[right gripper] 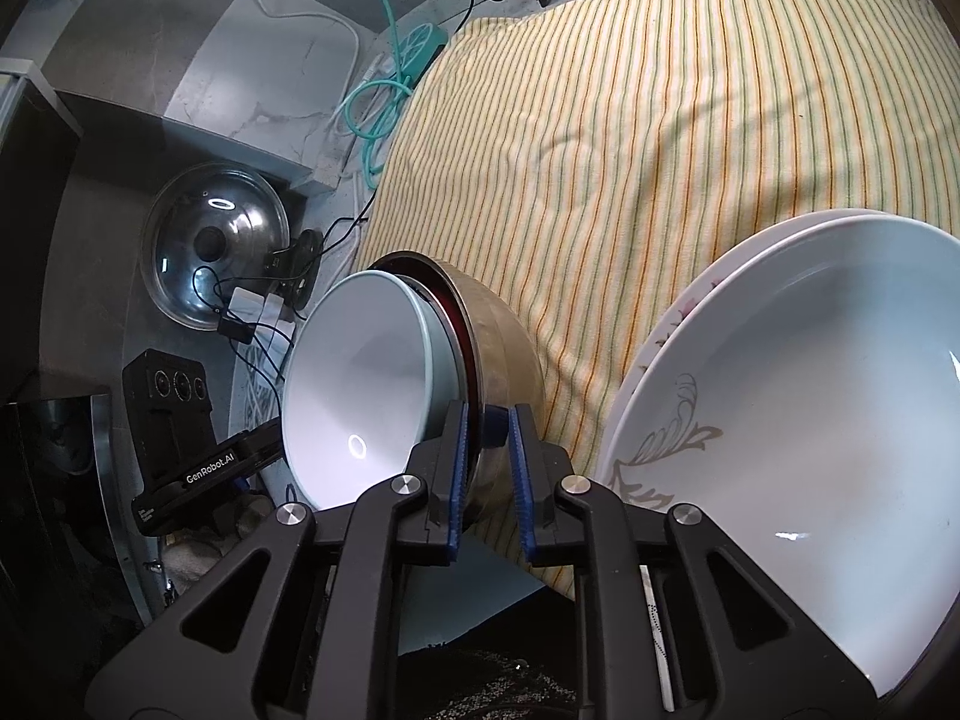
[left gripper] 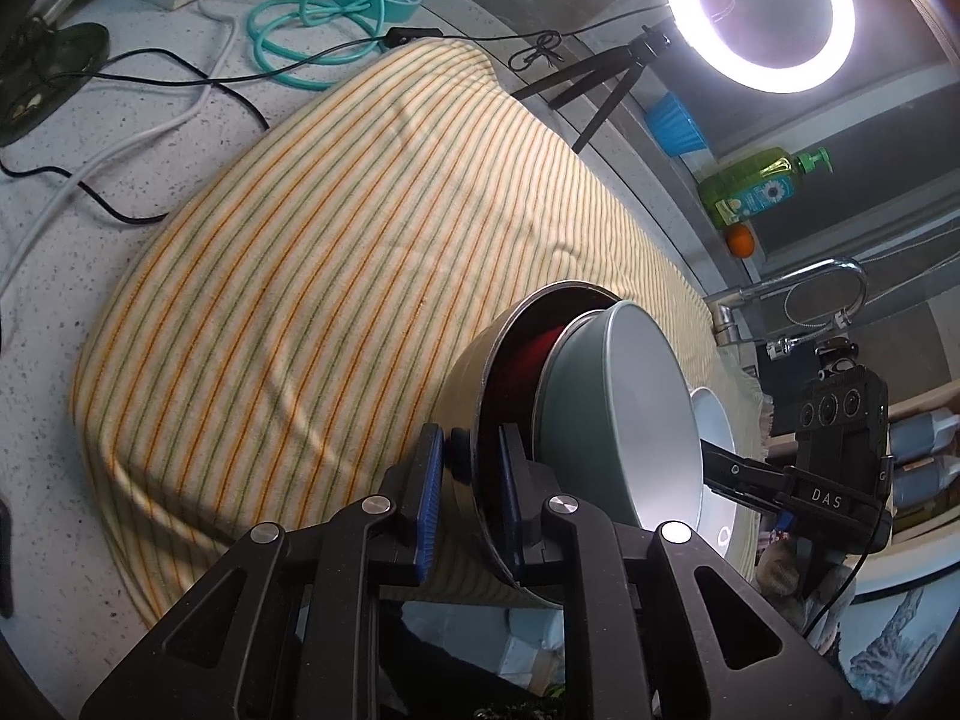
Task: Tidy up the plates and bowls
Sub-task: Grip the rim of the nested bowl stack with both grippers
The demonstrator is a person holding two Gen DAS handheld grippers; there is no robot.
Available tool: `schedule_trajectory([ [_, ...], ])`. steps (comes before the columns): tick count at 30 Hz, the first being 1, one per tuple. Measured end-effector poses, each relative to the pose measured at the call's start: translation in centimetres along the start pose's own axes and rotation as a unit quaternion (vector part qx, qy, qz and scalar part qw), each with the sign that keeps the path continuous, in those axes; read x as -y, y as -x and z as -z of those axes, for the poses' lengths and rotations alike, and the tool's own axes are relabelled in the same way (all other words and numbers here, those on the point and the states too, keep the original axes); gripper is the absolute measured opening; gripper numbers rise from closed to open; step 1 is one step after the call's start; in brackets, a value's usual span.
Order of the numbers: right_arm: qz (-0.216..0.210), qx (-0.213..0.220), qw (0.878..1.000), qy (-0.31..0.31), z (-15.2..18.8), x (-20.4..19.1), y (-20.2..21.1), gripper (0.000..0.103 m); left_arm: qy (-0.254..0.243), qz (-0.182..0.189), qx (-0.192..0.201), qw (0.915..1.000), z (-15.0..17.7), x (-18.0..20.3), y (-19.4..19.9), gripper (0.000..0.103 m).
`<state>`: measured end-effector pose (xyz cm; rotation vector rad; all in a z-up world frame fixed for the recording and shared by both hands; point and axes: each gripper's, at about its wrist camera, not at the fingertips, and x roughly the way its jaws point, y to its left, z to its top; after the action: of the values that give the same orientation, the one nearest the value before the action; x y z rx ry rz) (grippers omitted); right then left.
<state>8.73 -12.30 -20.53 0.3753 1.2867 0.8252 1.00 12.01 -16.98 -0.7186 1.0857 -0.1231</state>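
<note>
A steel bowl (left gripper: 462, 384) with a dark red inside holds a pale green bowl (left gripper: 624, 414) nested in it, both tilted on edge over the striped cloth (left gripper: 336, 252). My left gripper (left gripper: 474, 480) is shut on the steel bowl's rim. My right gripper (right gripper: 487, 462) is shut on the same steel bowl (right gripper: 504, 348) at its rim; the green bowl (right gripper: 354, 396) faces this camera. White plates (right gripper: 798, 438) with a leaf pattern are stacked on the cloth at the right; their edge also shows in the left wrist view (left gripper: 717, 420).
A ring light (left gripper: 759, 12) on a tripod, a teal cable (left gripper: 324, 18), black and white cords, a green soap bottle (left gripper: 756, 183), an orange and a tap (left gripper: 798, 288) surround the cloth. A glass pot lid (right gripper: 210, 246) lies left on the counter.
</note>
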Motion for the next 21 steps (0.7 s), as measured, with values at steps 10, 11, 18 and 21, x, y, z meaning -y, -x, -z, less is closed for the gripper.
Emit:
schedule_trajectory([
  [10, 0.001, 0.006, 1.000, 0.010, -0.4, -0.7, 0.7, 0.015, -0.003, 0.001, 0.006, 1.0000, -0.1, 0.6, 0.6, 0.015],
  [11, 0.002, 0.007, 1.000, 0.012, -0.4, -0.7, 0.7, 0.015, -0.005, 0.000, 0.006, 1.0000, -0.1, 0.7, 0.6, 0.015],
  [18, 0.005, 0.012, 1.000, 0.016, -0.3, -0.7, 1.2, 0.015, -0.011, -0.002, 0.005, 0.9999, -0.2, 1.1, 0.5, 0.015],
  [21, 0.002, 0.016, 1.000, 0.016, -0.3, -0.7, 1.6, 0.015, -0.016, -0.002, 0.008, 0.9998, -0.5, 1.5, 0.7, 0.015],
])
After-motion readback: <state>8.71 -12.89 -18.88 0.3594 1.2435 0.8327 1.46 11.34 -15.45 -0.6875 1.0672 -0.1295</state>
